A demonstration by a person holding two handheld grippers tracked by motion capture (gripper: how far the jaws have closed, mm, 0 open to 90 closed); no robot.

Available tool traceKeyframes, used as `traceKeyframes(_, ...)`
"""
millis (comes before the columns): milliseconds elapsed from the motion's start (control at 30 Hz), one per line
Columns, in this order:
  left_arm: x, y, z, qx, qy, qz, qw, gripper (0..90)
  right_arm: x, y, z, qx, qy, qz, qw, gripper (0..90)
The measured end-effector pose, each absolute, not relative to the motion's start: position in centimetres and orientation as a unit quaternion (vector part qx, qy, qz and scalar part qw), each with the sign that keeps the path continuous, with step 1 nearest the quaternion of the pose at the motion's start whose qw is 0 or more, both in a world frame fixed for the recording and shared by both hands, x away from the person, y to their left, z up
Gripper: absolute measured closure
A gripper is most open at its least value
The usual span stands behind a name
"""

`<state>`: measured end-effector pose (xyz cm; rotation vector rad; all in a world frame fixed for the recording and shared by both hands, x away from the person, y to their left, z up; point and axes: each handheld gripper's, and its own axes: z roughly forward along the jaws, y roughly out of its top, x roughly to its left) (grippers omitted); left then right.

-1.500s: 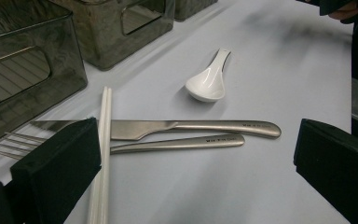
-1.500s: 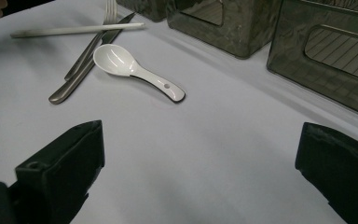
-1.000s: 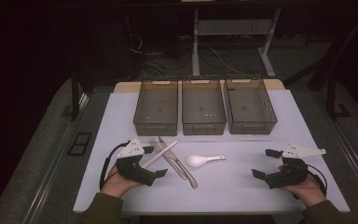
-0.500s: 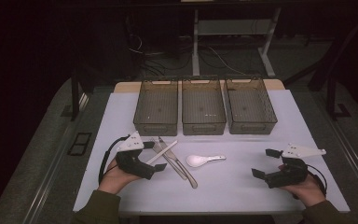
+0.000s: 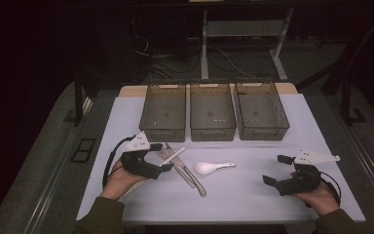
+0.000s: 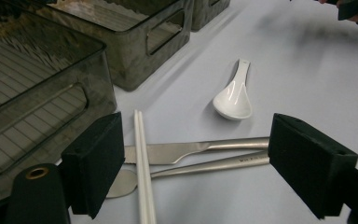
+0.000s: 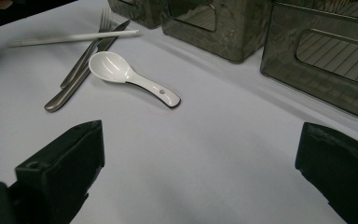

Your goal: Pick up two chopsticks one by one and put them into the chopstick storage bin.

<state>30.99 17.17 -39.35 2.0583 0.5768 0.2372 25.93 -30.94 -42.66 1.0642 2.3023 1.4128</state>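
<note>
Nothing had been sorted yet: the three dark wire-mesh baskets [image 5: 212,113] at twelve o'clock on the white desk [image 5: 243,195] sat bare. Your left tongs [image 5: 161,155], at nine o'clock, had just been closing around the pair of white plastic chopsticks [image 5: 173,156], pads not yet pressing. The chopsticks lay across the steel knife [image 6: 186,150] and fork [image 5: 164,152], a crossing the left gripper view made plain. The white ceramic soup spoon [image 5: 213,167] lay centre. Your right tongs [image 5: 277,169], at four o'clock, stood spread over bare desk.

White spoon [image 7: 133,79] lies beside fork [image 7: 85,51] and knife [image 7: 81,70].
</note>
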Motion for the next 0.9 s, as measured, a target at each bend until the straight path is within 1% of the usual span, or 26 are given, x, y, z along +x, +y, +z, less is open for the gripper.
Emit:
traceKeyframes(67, 31.25, 17.18, -39.28, 0.843, 0.235, 0.098, 0.474, 18.9, 25.93, -30.95, -42.67, 0.364, 0.787, 0.483, 0.119, 1.3)
traceKeyframes(367, 31.67, 17.3, -39.52, 0.847, 0.242, 0.096, 0.464, 27.0, 25.84, -30.91, -42.7, 0.363, 0.789, 0.481, 0.121, 1.3)
traceKeyframes(433, 31.71, 17.31, -39.59, 0.85, 0.247, 0.1, 0.455, 31.1, 25.77, -30.94, -42.68, 0.365, 0.788, 0.482, 0.121, 1.3)
traceKeyframes(567, 31.88, 17.5, -39.77, 0.854, 0.258, 0.108, 0.438, 36.2, 25.76, -30.97, -42.69, 0.366, 0.788, 0.481, 0.121, 1.3)
traceKeyframes(600, 31.9, 17.6, -39.82, 0.855, 0.261, 0.107, 0.436, 36.2, 25.76, -30.97, -42.69, 0.366, 0.788, 0.481, 0.121, 1.3)
traceKeyframes(633, 31.91, 17.68, -39.87, 0.854, 0.264, 0.106, 0.435, 39.2, 25.75, -30.96, -42.69, 0.365, 0.788, 0.481, 0.121, 1.4)
traceKeyframes(767, 31.97, 18.02, -40.02, 0.856, 0.271, 0.105, 0.427, 46.1, 25.71, -30.96, -42.69, 0.365, 0.788, 0.481, 0.121, 1.4)
traceKeyframes(800, 31.96, 18.05, -40.09, 0.857, 0.273, 0.105, 0.425, 46.1, 25.71, -30.96, -42.69, 0.365, 0.788, 0.481, 0.121, 1.4)
traceKeyframes(867, 31.97, 18.12, -40.2, 0.858, 0.275, 0.103, 0.421, 51.2, 25.68, -30.95, -42.67, 0.366, 0.788, 0.481, 0.121, 1.4)
traceKeyframes(900, 31.97, 18.16, -40.26, 0.86, 0.277, 0.1, 0.417, 51.2, 25.68, -30.95, -42.67, 0.366, 0.788, 0.481, 0.121, 1.4)
